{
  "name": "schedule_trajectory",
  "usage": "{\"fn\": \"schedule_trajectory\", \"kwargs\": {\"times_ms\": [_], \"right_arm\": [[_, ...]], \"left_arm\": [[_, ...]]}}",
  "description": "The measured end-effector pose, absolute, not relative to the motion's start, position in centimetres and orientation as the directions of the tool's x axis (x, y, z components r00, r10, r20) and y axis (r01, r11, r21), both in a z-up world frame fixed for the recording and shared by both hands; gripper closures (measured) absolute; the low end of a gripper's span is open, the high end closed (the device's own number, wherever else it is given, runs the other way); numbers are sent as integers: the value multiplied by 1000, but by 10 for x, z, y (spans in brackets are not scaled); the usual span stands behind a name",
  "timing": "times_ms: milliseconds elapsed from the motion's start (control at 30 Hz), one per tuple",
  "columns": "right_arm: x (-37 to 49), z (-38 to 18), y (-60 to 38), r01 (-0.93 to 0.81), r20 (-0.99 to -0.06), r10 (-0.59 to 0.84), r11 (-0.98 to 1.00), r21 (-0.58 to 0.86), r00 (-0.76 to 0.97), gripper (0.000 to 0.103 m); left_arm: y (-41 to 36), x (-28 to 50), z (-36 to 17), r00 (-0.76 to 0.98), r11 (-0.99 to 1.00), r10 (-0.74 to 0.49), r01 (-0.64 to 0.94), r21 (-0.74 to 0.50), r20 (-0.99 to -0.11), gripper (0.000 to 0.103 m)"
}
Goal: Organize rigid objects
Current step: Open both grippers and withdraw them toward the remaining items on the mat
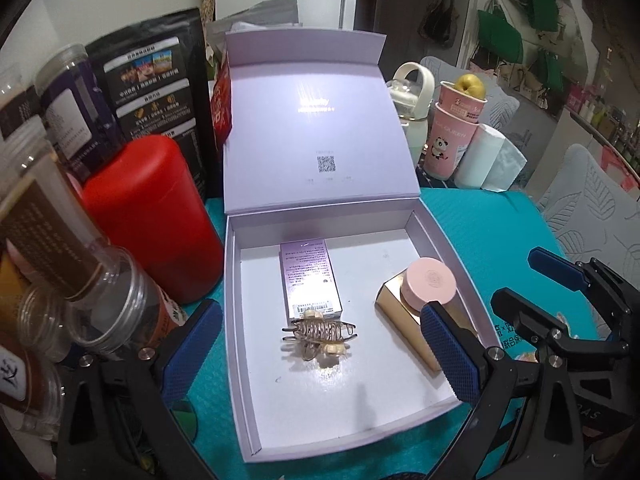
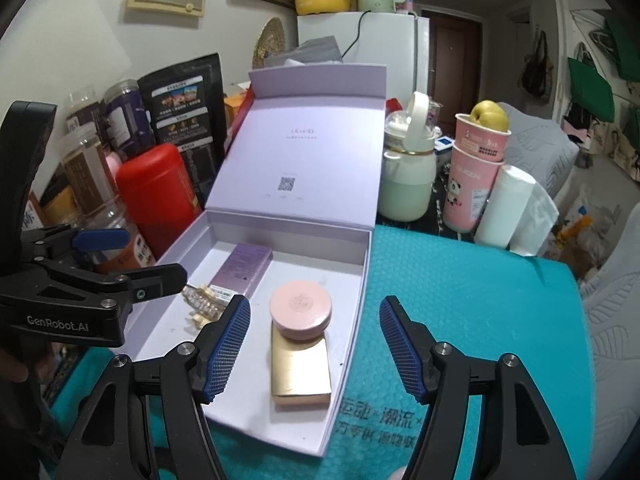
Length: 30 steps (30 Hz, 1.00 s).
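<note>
Left gripper [image 1: 320,344] gaped empty above hair clip [image 1: 318,336] mid-box [image 1: 240,320]; right gripper [image 2: 316,348] open, empty, over pink jar [image 2: 300,309].

Both grippers hung open, nothing between their fingers.

The left gripper [image 1: 320,354] pointed steeply downward with its blue-padded fingers [image 1: 192,344] spread very wide. The right gripper [image 2: 316,350] stood just to its right, angled downward too, its jaws parted less widely and its pads [image 2: 228,350] pressing on nothing. Only the edge of a hand [image 2: 16,364] showed behind the left tool's black frame.
</note>
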State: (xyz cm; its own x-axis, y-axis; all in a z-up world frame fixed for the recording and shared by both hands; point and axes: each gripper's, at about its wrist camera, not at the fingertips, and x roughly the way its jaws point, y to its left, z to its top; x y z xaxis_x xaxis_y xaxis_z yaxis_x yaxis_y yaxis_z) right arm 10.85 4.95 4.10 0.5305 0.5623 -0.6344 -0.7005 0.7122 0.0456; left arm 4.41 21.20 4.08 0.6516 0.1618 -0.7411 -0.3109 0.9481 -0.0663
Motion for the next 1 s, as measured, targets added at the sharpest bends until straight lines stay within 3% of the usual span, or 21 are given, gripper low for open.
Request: {"fn": "schedule_trajectory", "kwargs": {"times_ms": [1000], "right_arm": [[12,93,-35,-633,-545,548,773,41,634,26]], "left_arm": [[137,-38,93,779,981,117,-188,-51,-616,1]]}}
